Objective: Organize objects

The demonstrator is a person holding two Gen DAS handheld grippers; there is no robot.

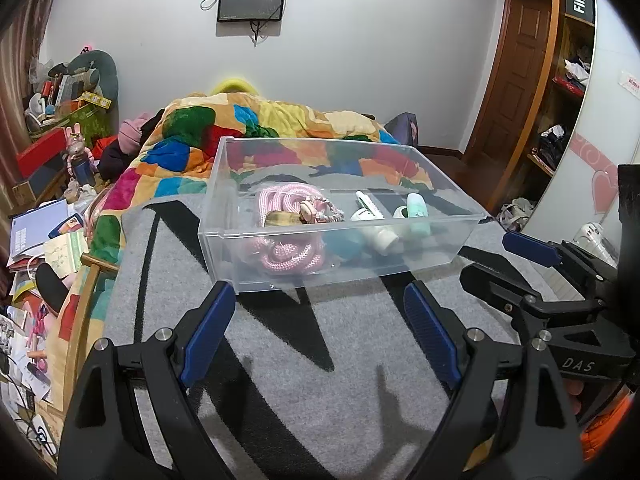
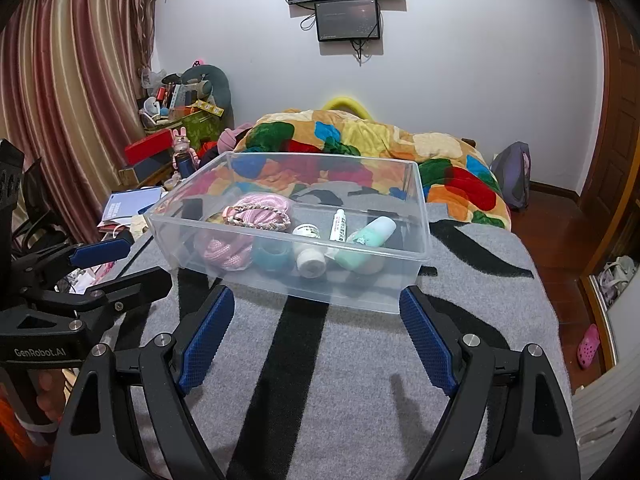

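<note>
A clear plastic bin [image 1: 400,270] [image 2: 360,296] stands on the grey and black blanket. Inside lie a pink rope [image 1: 280,256] [image 2: 224,250], a teal round item [image 2: 272,258], a white bottle [image 1: 380,238] [image 2: 308,258], a small white tube [image 2: 338,226] and a mint bottle [image 1: 418,212] [image 2: 366,242]. My left gripper [image 1: 318,304] is open and empty just in front of the bin. My right gripper [image 2: 316,308] is open and empty, also just in front of the bin. Each gripper shows at the side of the other's view.
A colourful quilt [image 1: 248,128] [image 2: 360,140] is heaped behind the bin. Clutter, books and boxes [image 1: 52,208] [image 2: 160,148] fill the left side. A wardrobe [image 1: 560,112] and a wooden floor [image 2: 560,216] lie to the right.
</note>
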